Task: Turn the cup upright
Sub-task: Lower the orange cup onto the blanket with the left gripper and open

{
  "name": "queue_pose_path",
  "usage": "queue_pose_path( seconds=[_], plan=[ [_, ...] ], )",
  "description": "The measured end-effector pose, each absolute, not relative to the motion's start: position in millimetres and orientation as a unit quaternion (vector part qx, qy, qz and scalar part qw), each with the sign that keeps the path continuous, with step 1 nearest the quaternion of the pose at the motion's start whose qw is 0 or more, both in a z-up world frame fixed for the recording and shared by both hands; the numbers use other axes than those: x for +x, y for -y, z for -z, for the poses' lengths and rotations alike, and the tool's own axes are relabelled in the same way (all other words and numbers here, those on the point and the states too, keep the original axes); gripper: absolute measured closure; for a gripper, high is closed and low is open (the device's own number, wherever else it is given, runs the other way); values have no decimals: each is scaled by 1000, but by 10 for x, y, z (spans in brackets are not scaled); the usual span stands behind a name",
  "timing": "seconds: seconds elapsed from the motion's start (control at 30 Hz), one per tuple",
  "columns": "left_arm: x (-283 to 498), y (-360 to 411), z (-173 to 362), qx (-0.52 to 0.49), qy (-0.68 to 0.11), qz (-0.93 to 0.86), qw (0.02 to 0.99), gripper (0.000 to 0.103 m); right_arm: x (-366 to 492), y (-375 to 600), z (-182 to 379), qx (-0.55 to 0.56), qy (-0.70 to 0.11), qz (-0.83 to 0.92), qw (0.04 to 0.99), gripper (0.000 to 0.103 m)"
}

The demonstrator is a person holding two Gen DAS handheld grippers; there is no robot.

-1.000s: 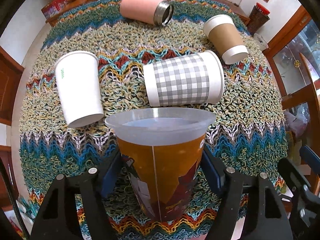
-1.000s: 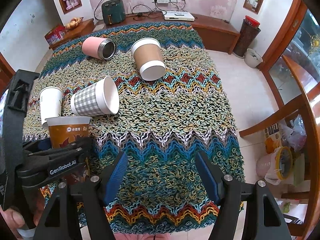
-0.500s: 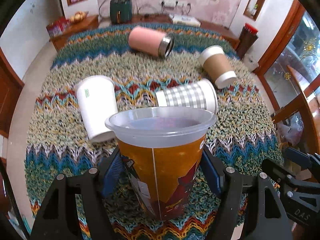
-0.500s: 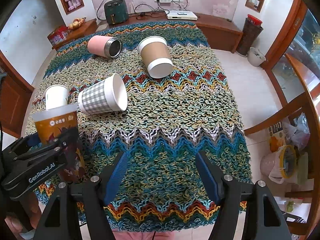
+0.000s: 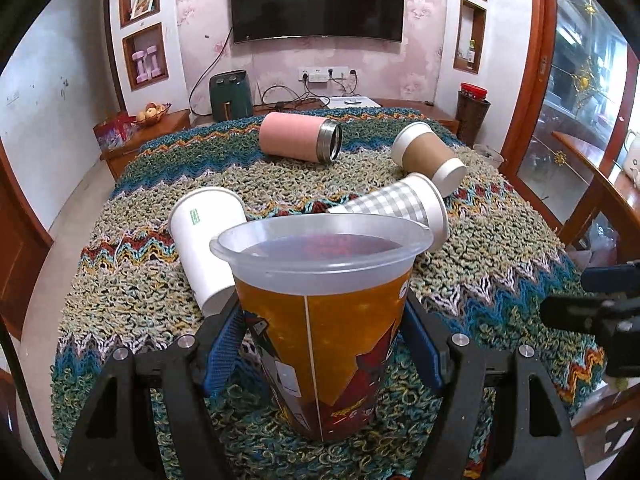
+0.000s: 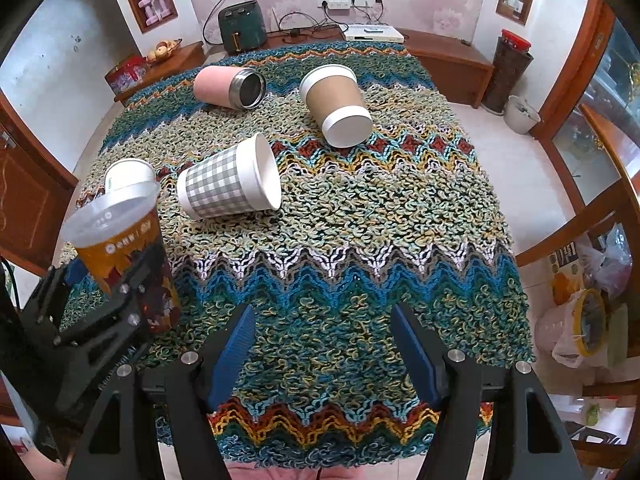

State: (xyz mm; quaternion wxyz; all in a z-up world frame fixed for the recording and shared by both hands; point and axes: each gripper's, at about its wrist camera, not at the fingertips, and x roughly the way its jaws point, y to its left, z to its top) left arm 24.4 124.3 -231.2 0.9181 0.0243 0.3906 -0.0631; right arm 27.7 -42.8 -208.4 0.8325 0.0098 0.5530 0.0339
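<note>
Standing mouth-up at the lower centre of the left wrist frame, the orange plastic cup [image 5: 320,320] is clamped between the pads of the left gripper [image 5: 322,340], its base at or just above the knitted cloth on the counter [image 5: 500,248]. That cup looks done bar the release. Four others lie on their sides: white cup [image 5: 204,240], checked cup [image 6: 228,184], brown cup [image 6: 336,104], pink tumbler [image 6: 228,88]. The right gripper [image 6: 322,356] hangs wide open, empty.
</note>
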Motion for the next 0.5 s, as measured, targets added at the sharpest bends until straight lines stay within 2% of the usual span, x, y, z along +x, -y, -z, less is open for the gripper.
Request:
queue_pose_path(
  seconds=[0.5],
  plan=[
    [-104, -1269, 2317, 24, -369, 54, 928, 26, 113, 240, 2156, -3, -533, -40, 845, 32]
  ],
)
